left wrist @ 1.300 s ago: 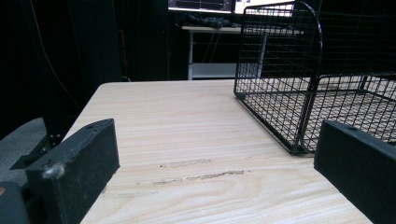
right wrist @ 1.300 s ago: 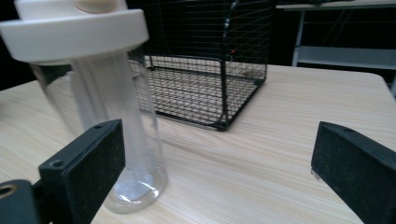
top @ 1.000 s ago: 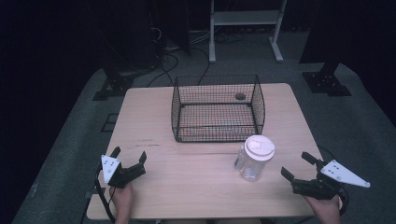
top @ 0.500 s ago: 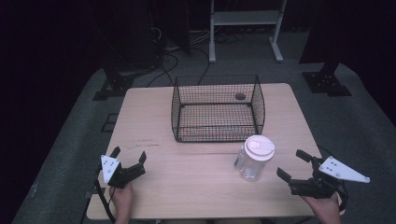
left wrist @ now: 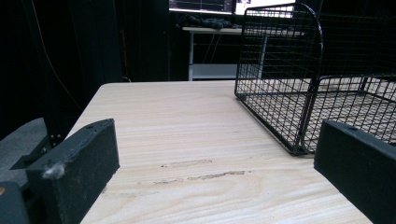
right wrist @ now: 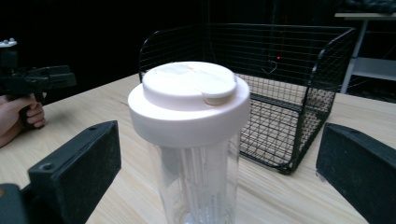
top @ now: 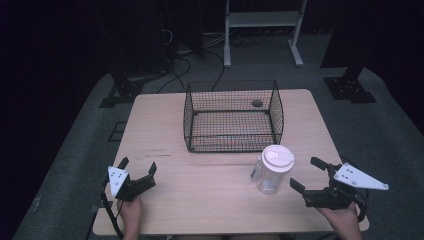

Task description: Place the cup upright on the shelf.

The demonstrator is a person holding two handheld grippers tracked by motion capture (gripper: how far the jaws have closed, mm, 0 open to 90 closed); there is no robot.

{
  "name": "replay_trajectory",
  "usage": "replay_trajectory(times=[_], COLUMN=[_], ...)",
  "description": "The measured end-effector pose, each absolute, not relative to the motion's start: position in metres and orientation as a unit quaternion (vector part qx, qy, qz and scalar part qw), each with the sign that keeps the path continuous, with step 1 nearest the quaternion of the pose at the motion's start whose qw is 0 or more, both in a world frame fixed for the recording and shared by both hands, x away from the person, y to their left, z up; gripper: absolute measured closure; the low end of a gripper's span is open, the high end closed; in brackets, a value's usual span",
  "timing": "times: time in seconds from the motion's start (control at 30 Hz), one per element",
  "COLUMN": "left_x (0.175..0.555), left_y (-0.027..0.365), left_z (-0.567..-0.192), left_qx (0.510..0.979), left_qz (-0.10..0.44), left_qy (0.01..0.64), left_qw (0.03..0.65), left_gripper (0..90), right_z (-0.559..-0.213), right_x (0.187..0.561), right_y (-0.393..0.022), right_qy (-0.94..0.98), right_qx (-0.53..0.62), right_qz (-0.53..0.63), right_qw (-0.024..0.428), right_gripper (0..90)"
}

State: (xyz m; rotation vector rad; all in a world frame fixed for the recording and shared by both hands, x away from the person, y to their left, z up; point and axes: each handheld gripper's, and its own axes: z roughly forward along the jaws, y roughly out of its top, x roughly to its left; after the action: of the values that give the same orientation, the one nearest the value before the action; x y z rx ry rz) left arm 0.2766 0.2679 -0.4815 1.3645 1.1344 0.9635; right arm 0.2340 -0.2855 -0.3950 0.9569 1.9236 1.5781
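A clear plastic jar with a white flip-top lid stands upright on the light wooden table, toward its near right part, just in front of the black wire basket's near right corner and apart from it. In the right gripper view the jar stands between the two black jaws but farther out than their tips, touching neither; pale contents show through its wall, too blurred to name.

The right gripper sits just to the right of the jar, jaws spread wide and holding nothing, in the person's right hand at the table's near right corner, its grey three-cornered plate on top.

The wire basket stands at the middle of the table's far half, and a small dark round thing lies behind its far wall.

The left gripper rests near the table's near left edge in the left hand, well apart from jar and basket, jaws likewise wide apart and empty. In the left gripper view, bare tabletop with faint scuff marks lies between them, the basket off to the right.
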Motion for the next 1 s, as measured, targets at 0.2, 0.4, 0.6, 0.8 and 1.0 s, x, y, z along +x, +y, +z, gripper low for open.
replay_trajectory(times=[0.2,0.4,0.6,0.8,1.0], left_x=[0.276,0.276,0.276,0.276,0.276], left_y=[0.268,0.267,0.267,0.267,0.267], left_z=[-0.481,-0.481,-0.481,-0.481,-0.481], left_qx=[0.572,0.572,0.573,0.572,0.572], left_qz=[0.405,0.406,0.406,0.406,0.406], left_qy=[0.475,0.473,0.473,0.473,0.473], left_qw=[0.532,0.533,0.533,0.534,0.534], left_gripper=[0.0,0.0,0.0,0.0,0.0], right_z=[-0.393,-0.390,-0.392,-0.394,-0.394], right_x=[0.241,0.248,0.255,0.263,0.269], right_y=[-0.276,-0.268,-0.262,-0.260,-0.254], right_qy=[0.711,0.721,0.727,0.729,0.734], right_qx=[0.341,0.335,0.335,0.335,0.328], right_qz=[0.573,0.567,0.559,0.557,0.557], right_qw=[0.224,0.217,0.215,0.214,0.207], right_gripper=[0.0,0.0,0.0,0.0,0.0])
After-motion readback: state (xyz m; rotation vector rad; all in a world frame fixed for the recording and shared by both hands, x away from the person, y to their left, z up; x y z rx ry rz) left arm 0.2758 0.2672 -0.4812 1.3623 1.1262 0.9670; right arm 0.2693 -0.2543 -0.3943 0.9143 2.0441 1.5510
